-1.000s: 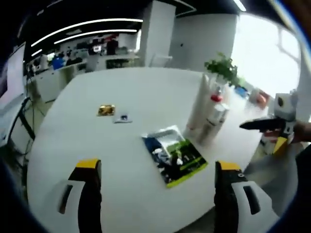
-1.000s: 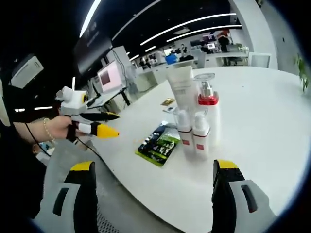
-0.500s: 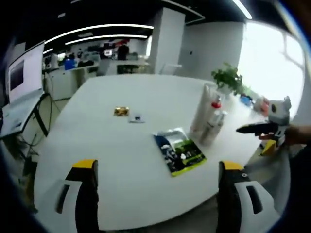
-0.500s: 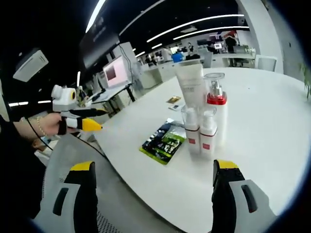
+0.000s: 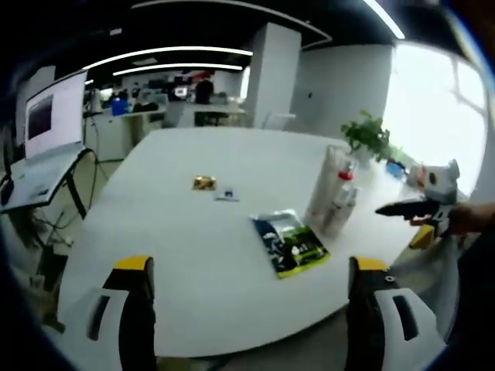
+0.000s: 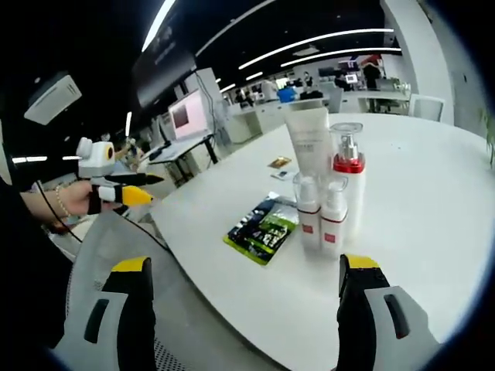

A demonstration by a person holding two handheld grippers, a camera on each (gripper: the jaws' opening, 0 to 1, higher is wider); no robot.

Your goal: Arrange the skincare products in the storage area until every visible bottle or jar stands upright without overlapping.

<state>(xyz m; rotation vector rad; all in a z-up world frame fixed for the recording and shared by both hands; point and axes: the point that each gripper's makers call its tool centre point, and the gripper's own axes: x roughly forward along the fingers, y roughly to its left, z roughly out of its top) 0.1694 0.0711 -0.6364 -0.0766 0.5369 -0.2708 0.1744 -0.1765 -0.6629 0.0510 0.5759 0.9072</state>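
Both claws, left claw (image 5: 249, 317) and right claw (image 6: 241, 313), are wide and empty; 4 bottles (image 6: 329, 197) stand upright beside the sachet (image 6: 263, 227), so the arranging looks finished.

Bare bench (image 5: 155, 232) lay wide open left of the flat sachet (image 5: 289, 243); the upright bottle cluster (image 6: 325, 193) stood close together, blocking passage between them.

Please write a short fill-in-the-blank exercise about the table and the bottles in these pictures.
1. The pump bottle has a ____ collar.
2. The bottles stand on a ____ table.
3. The green sachet lies ____ on the table.
4. Both the left gripper and right gripper are ____.

Missing words: red; white; flat; open
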